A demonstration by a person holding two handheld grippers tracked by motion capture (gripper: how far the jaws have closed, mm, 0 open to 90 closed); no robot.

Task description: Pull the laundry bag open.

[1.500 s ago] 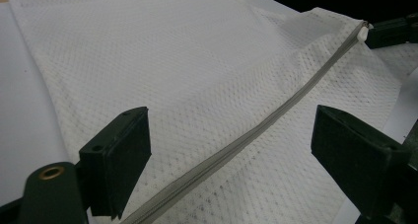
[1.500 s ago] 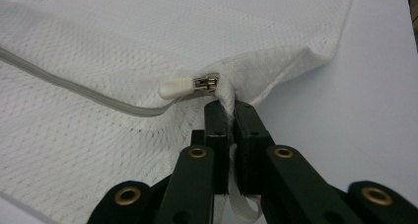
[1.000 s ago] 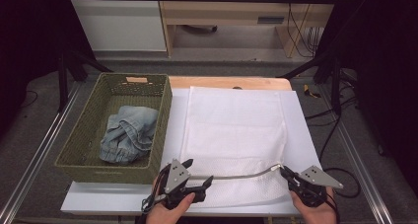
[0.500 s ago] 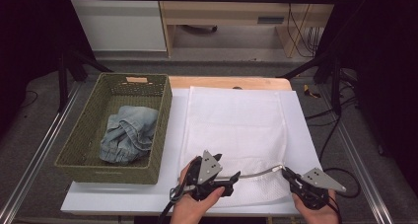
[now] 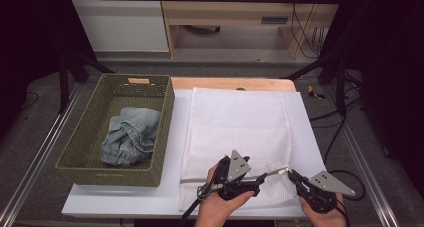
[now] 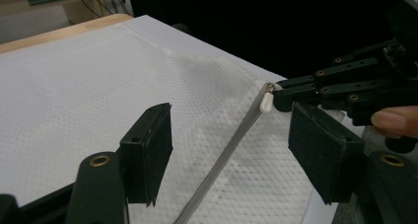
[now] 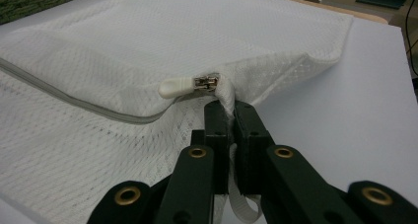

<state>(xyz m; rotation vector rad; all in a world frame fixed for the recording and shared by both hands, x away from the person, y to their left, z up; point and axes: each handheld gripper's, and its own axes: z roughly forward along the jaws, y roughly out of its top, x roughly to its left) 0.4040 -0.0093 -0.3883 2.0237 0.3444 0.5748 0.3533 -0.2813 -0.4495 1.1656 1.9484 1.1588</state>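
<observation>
your right tongs (image 7: 230, 116) pinch the mesh laundry bag's (image 5: 240, 132) corner, left tongs (image 6: 231, 150) narrowing empty toward the zipper pull (image 6: 266, 102), bag still zipped.

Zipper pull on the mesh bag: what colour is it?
White, on a metal slider; the zipper pull shows best in the right gripper view.

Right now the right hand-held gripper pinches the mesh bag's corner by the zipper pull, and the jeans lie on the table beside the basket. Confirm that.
Not quite. The right hand-held gripper does pinch the mesh bag beside the zipper pull, but the high view shows the jeans inside the basket, not beside it.
</observation>
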